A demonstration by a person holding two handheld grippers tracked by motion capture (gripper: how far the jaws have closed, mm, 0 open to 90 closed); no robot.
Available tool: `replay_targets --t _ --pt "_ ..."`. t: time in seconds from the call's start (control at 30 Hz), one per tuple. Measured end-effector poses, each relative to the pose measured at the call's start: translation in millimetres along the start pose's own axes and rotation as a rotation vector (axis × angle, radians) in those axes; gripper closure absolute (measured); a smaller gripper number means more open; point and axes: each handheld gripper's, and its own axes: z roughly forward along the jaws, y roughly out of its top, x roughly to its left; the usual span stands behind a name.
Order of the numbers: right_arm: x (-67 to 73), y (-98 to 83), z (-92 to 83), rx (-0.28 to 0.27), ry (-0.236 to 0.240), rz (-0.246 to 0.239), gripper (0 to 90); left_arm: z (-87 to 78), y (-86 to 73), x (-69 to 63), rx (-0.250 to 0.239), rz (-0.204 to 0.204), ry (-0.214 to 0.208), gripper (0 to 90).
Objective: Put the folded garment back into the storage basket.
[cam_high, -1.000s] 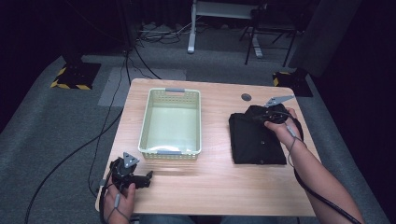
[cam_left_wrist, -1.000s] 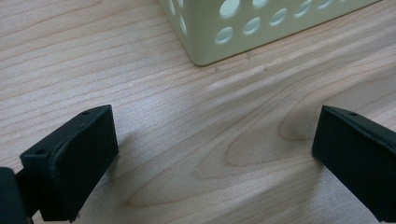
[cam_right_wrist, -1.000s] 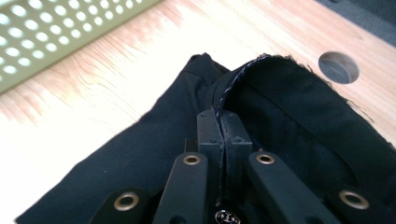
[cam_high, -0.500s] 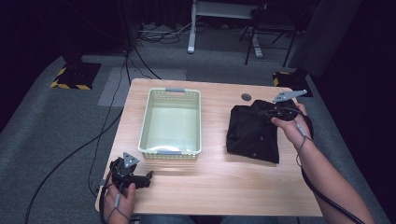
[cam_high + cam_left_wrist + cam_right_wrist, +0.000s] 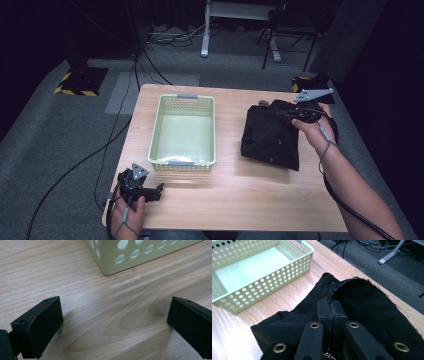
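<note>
A black cloth (image 5: 270, 137) lies on the right half of the wooden table (image 5: 225, 192), its far right edge raised off the wood. My right gripper (image 5: 283, 114) is shut on that raised edge. In the right gripper view the two jaws (image 5: 331, 305) press together on the cloth's (image 5: 372, 307) stitched hem. A pale green perforated basket (image 5: 182, 132) stands empty at the table's middle left. My left gripper (image 5: 155, 190) rests at the near left corner, open, with bare wood between its jaws (image 5: 115, 322) and the basket's corner (image 5: 130, 255) just ahead.
A small dark round thing (image 5: 262, 103) peeks out beside the cloth's far edge. Cables run over the grey floor left of the table. A white desk leg and a chair stand beyond the far edge.
My right gripper has risen with the cloth's edge in it, so the cloth has lifted and spread from its flat fold. The left gripper has stayed put.
</note>
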Motion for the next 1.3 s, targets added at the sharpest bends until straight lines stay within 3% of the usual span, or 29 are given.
replay_targets --t 0.7,1.3 --pt "6.4 38.2 -9.3 -0.04 0.004 -0.028 88.3 0.2 0.1 0.0 0.0 -0.003 0.002 0.3" --pt "17.0 72.3 -3.8 -0.066 0.021 -0.057 88.2 0.1 0.3 0.0 0.002 -0.004 0.003 0.3"
